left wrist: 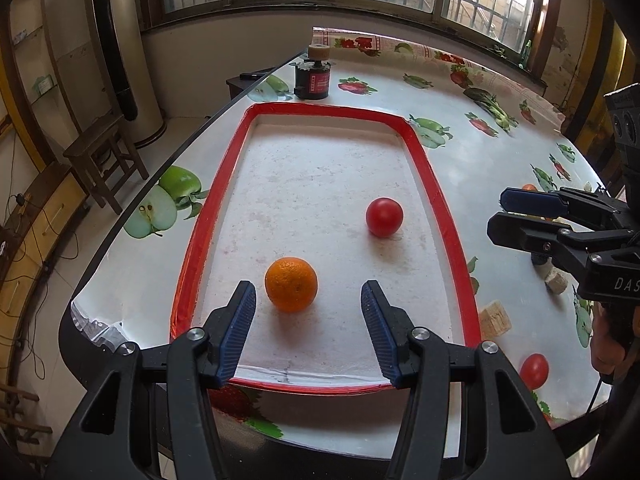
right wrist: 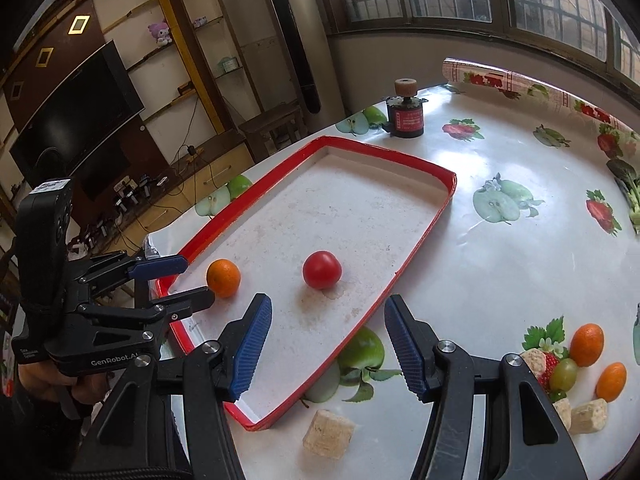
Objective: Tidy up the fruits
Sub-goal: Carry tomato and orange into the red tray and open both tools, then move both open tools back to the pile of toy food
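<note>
Orange (left wrist: 291,284) just beyond left hand-held gripper (left wrist: 308,300)

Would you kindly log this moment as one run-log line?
left gripper: open, empty, by orange | right gripper: open, empty | tray: orange, tomato | table: more fruit outside tray
</note>
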{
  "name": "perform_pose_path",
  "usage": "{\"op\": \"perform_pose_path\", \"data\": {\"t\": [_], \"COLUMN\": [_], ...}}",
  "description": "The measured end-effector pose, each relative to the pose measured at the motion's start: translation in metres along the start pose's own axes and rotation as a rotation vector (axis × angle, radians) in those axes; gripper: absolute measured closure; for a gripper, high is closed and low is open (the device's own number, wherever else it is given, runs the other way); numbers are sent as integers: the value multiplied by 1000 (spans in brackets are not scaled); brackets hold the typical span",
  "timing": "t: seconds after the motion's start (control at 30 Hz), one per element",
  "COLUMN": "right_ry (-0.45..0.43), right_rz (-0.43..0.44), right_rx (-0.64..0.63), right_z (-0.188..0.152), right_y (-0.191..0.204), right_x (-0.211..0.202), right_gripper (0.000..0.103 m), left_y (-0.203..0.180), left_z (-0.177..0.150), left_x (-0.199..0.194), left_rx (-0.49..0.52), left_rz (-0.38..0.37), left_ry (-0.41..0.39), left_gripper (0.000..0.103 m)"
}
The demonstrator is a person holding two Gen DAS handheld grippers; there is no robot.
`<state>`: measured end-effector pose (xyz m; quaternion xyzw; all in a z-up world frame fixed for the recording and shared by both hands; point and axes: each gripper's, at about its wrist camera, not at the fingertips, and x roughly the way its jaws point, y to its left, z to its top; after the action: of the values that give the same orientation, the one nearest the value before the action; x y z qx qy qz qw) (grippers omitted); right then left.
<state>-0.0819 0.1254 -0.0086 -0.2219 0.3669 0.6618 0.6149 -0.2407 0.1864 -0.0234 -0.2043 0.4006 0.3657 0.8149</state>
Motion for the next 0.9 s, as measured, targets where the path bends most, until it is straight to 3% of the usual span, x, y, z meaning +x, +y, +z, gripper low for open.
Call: {"op": "perform_pose_path", "data": {"t": [0.67, 0.9], "right_ry": [-65, -76], "right_rz": [-88, -161], "right_rx": [92, 134], "right_z": [-52, -80], "right_y": [-39, -61], "right_x": [-71, -102], "right_gripper": [40, 37], "left_y": [-44, -67], "left_z": [-5, -7], "left_x": [-21, -23], "left_rx": [68, 99], "left_rz": [-57, -103], "left_ry": [-23, -24], "left_gripper": [49, 47]}}
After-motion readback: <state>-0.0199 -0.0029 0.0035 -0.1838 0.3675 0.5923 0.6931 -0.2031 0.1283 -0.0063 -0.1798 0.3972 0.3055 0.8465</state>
